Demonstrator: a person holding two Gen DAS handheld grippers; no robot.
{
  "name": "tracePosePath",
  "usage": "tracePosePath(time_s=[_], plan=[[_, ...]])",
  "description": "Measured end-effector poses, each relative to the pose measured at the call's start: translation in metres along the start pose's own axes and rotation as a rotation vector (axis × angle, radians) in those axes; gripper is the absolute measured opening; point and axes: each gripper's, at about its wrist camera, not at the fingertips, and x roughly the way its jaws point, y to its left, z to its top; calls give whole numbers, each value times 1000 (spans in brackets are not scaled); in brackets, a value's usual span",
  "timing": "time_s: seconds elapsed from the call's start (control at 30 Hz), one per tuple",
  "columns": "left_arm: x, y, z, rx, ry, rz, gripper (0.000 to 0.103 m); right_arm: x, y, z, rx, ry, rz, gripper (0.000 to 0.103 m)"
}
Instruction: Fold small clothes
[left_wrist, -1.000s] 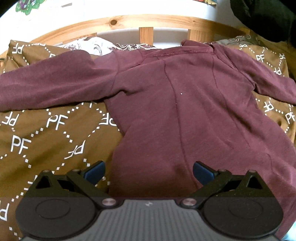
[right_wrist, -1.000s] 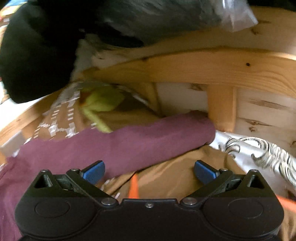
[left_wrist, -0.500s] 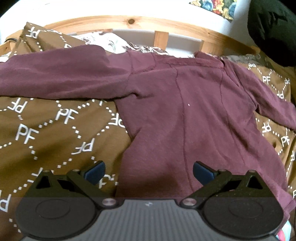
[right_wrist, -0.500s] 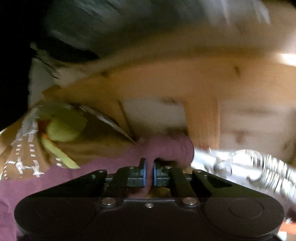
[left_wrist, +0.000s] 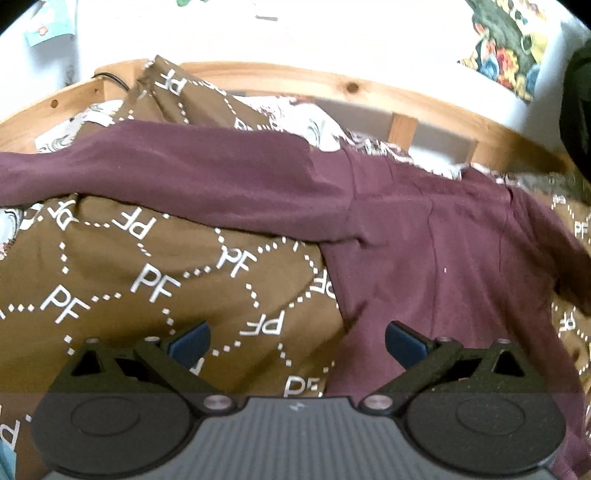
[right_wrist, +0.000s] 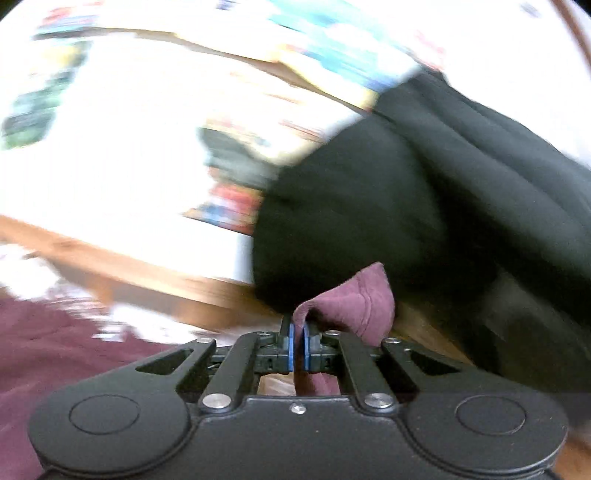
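Long-sleeved shirt (left_wrist: 424, 236): plain maroon. Bedspread (left_wrist: 122, 280): brown, white dotted diamond grid with white "PF" letters. Bed frame (left_wrist: 332, 83): light knotty pine. Sheet (left_wrist: 92, 118) behind: white with dark swirl print. Gripper pads (left_wrist: 188, 341): blue; bodies black. Garment (right_wrist: 443, 192) by the wall: black

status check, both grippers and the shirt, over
Left gripper open, low over the shirt's left edge. Right gripper shut on the sleeve cuff, lifted. Black garment close behind the cuff.
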Motion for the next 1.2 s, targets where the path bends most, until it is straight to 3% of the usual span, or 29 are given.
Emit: tracePosePath(time_s=[0.13,0.27,0.4,0.5,0.6,0.67,0.7,0.73,0.77,0.83,0.93,1.03,1.1,1.2], plan=[[-8,4,2,-25,-53,23,102,-24,77,3,-129,-30,232,4],[-10,10,5,-67,-83,35,102,-51,143,-20,-255,2,434,4],[-4,15,8,-95,-69,36,102,-70,182,-47,-346,84,561,4],[-3,16,7,-101,-64,14,102,-80,195,-64,-390,133,608,6],[-3,17,6,-111,-78,-36,102,-87,197,-71,-395,183,662,26],[-3,16,6,-116,-90,-63,102,-95,191,-75,-399,195,706,50],[-2,15,5,-116,-92,-68,102,-97,188,-74,-400,199,728,68],[0,13,5,-109,-89,-68,102,-102,180,-73,-392,205,759,79],[4,10,5,-94,-80,-68,102,-105,172,-73,-384,215,775,81],[12,1,3,-53,-41,-82,102,-105,157,-69,-358,235,790,88],[22,-11,-4,1,22,-112,102,-92,126,-65,-268,266,746,96],[26,-23,-14,63,61,-94,102,-61,92,-63,-153,317,620,97],[32,-31,-21,120,92,-37,102,-25,72,-62,-68,360,515,96],[46,-37,-28,182,159,42,102,31,50,-60,56,412,377,84]])
